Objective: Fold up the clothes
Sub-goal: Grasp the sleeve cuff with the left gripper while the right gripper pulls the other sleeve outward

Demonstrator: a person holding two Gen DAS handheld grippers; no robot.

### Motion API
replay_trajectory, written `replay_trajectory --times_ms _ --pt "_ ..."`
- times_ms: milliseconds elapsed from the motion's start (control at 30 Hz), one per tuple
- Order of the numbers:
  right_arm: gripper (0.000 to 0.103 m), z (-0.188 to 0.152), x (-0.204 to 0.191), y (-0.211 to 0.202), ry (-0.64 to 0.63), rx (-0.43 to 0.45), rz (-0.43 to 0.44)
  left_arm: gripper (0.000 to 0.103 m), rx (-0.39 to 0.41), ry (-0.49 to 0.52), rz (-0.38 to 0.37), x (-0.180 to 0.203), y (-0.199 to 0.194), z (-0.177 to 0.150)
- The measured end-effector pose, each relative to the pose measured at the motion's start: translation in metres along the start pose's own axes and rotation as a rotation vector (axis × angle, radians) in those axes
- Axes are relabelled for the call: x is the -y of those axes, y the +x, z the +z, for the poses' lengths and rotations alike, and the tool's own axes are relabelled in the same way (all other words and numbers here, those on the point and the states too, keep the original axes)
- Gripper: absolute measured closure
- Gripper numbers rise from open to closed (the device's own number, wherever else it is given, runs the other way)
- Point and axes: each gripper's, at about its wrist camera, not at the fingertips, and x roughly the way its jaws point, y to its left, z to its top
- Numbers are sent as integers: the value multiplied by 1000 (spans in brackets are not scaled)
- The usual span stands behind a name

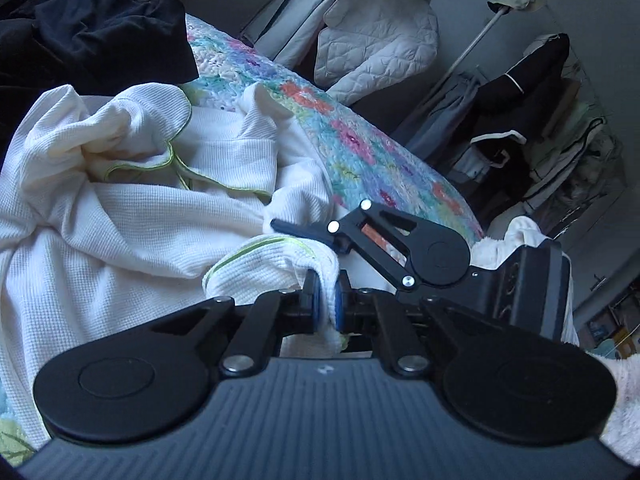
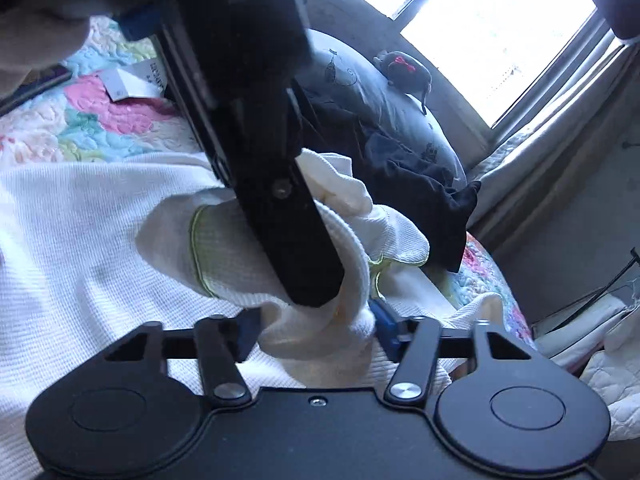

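Note:
A white waffle-knit garment (image 1: 120, 216) with thin green trim lies crumpled on a floral quilt (image 1: 352, 148). My left gripper (image 1: 327, 304) is shut on a green-edged cuff of it. My right gripper shows just beyond it in the left wrist view (image 1: 320, 236), resting on the same fold. In the right wrist view the garment (image 2: 80, 232) spreads to the left, and my right gripper (image 2: 316, 332) has a bunch of the white cloth between its wide-set fingers. The left gripper's black body (image 2: 280, 216) crosses above that cloth.
Dark clothes (image 1: 92, 36) are heaped at the back left of the bed. A rack with a white quilted jacket (image 1: 372, 32) and dark clothes stands beyond the bed edge. A grey pillow (image 2: 380, 92) and a bright window (image 2: 500, 28) are ahead on the right.

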Motion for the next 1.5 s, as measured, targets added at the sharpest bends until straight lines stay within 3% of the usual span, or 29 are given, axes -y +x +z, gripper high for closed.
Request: replay_trajectory --times_ms 100,167,233,433,500,567,633,700,833,933,1000,1067,1100,1200,1367,1500 --pt "88 -2 52 -20 132 -17 6 91 48 -36 -12 -7 -6 10" --pt "88 -8 92 -30 184 -61 -50 79 86 -35 -12 -9 -12 16" --pt "88 -19 139 -41 221 -124 -145 54 101 -26 39 -14 -14 21" --pt "88 -98 295 -63 445 -383 -535 53 37 -18 163 -28 10 15" --pt "74 -133 335 -69 610 -458 -625 50 12 14 205 -27 23 13" --pt "58 -163 355 -78 832 -449 -646 45 -10 54 246 -22 38 13" --pt "56 -183 351 -89 1011 -369 -586 39 -29 98 277 -16 53 14" --pt "50 -187 335 -92 1067 -327 -536 32 -33 155 287 -6 70 12" --pt "49 -169 297 -69 1093 -245 -327 15 -53 261 291 11 111 18" --pt "48 -142 275 -51 1053 -200 -159 9 -91 308 302 14 147 21" --pt "43 -120 264 -42 1030 -180 -55 9 -125 315 359 10 172 20" --pt "42 -101 254 -37 1001 -162 18 36 -168 300 450 4 186 20" --pt "42 -93 248 -36 982 -156 39 59 -159 278 472 2 182 23" --pt "42 -74 233 -34 918 -158 96 88 -86 155 448 -6 151 34" --pt "42 -56 211 -29 826 -175 165 89 77 47 476 -24 74 54" --pt "42 -50 201 -25 801 -193 211 89 185 -50 570 -51 -10 67"
